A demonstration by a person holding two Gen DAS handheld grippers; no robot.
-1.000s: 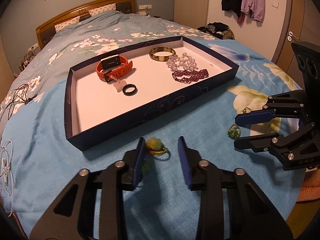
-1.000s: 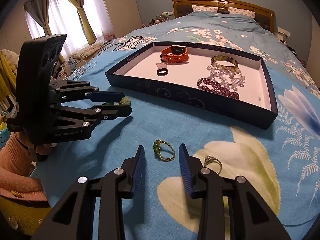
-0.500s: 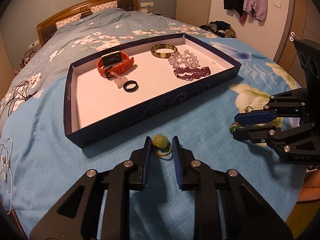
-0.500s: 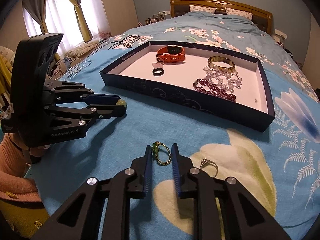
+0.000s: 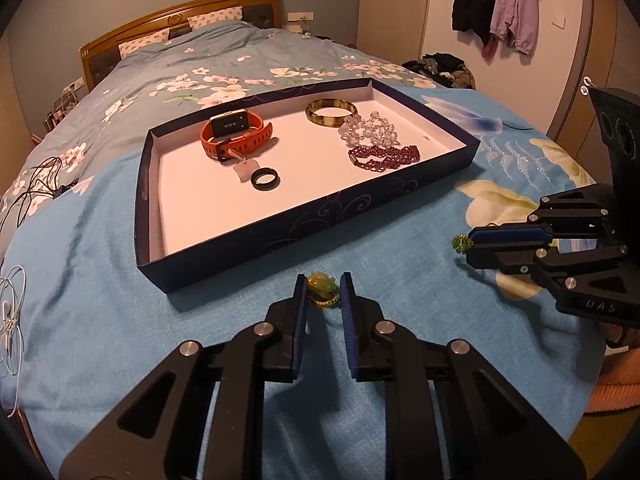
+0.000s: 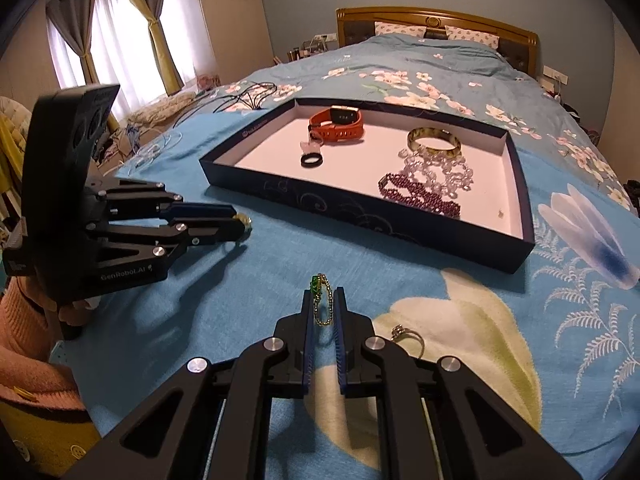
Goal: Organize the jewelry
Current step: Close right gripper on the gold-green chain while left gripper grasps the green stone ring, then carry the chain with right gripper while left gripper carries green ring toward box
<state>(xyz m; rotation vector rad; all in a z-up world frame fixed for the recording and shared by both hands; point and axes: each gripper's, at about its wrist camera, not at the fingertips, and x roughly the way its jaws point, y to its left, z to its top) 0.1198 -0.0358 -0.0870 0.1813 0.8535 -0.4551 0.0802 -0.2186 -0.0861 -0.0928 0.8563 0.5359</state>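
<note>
Presently, on the bed:
Bed (image 5: 400,264): blue floral cover; it bears every item listed.
Tray (image 5: 320,216): shallow, dark blue walls, pale floor, lying flat on the cover beyond both grippers.
Tray contents: orange watch (image 5: 236,136); black ring (image 5: 265,179) just in front of the watch; brown bangle (image 5: 331,111) at the far side; clear bead bracelet (image 5: 368,130) touching the bangle; purple bead bracelet (image 5: 384,156) next to the clear one.
Left gripper (image 5: 324,292): jaws have just been closing and now stand narrow, pads pressed on either side of the pale green stone ring (image 5: 322,286), which lies on the cover just short of the tray's near wall.
Right gripper (image 6: 323,304): jaws have just been closing and are now almost together, pinching the green bead ring (image 6: 322,300), which stands upright between the pads with its green stone at the tips.
Gold ring (image 6: 406,334): loose on the cover, just to the right of the right gripper, on a pale flower print.
Person: a pink sleeve (image 6: 24,344) behind the left gripper, seen from the right wrist.
Edge of bed: white cable (image 5: 12,320) coiled on the cover left of the tray.
</note>
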